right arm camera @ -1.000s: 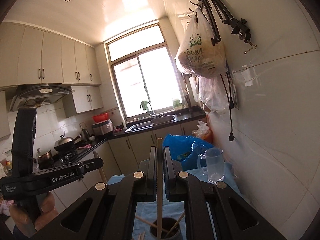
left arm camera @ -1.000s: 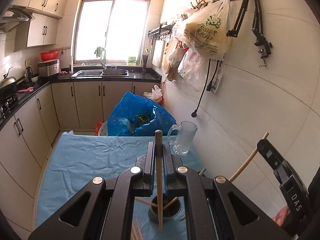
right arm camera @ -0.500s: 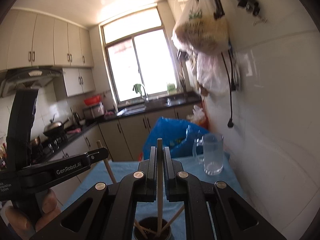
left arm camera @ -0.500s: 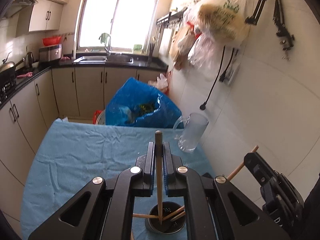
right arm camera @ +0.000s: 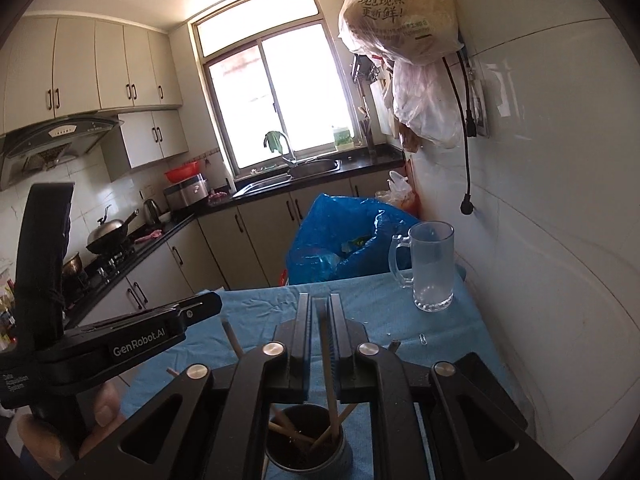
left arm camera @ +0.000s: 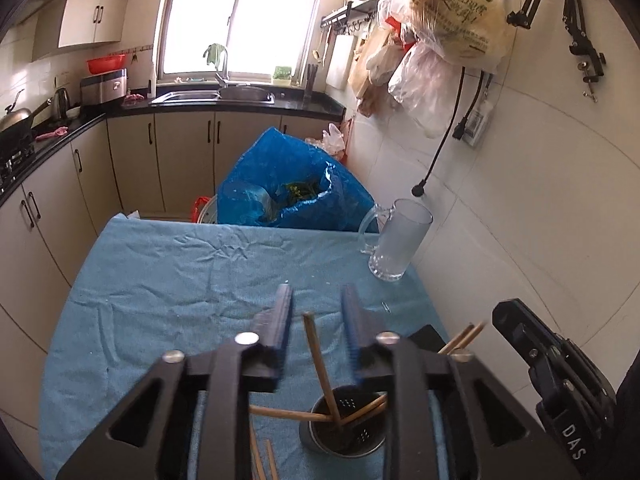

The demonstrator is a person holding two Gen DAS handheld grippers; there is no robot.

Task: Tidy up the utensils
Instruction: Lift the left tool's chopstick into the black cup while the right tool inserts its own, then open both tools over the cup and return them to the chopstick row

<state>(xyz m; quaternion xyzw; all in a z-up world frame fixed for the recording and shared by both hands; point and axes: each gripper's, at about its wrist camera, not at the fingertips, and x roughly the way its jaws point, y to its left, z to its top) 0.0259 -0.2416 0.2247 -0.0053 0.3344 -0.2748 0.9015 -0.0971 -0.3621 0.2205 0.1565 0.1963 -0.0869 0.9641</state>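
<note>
A metal utensil cup (left arm camera: 344,428) stands on the blue cloth below both grippers and holds several wooden chopsticks. My left gripper (left arm camera: 316,300) is open above it; a chopstick (left arm camera: 318,356) it held leans loose in the cup between the fingers. My right gripper (right arm camera: 320,308) is shut on another chopstick (right arm camera: 326,352) held upright, its lower end inside the cup (right arm camera: 306,440). More loose chopsticks (left arm camera: 266,460) lie on the cloth left of the cup.
A glass mug (left arm camera: 398,240) stands on the blue cloth (left arm camera: 180,276) near the white tiled wall on the right. A blue plastic bag (left arm camera: 288,188) sits behind the table's far edge. Kitchen cabinets run along the left.
My left gripper has opened and let go of its chopstick, which now leans in the cup. Both grippers have come down closer to the cup. The right gripper still holds its chopstick.
</note>
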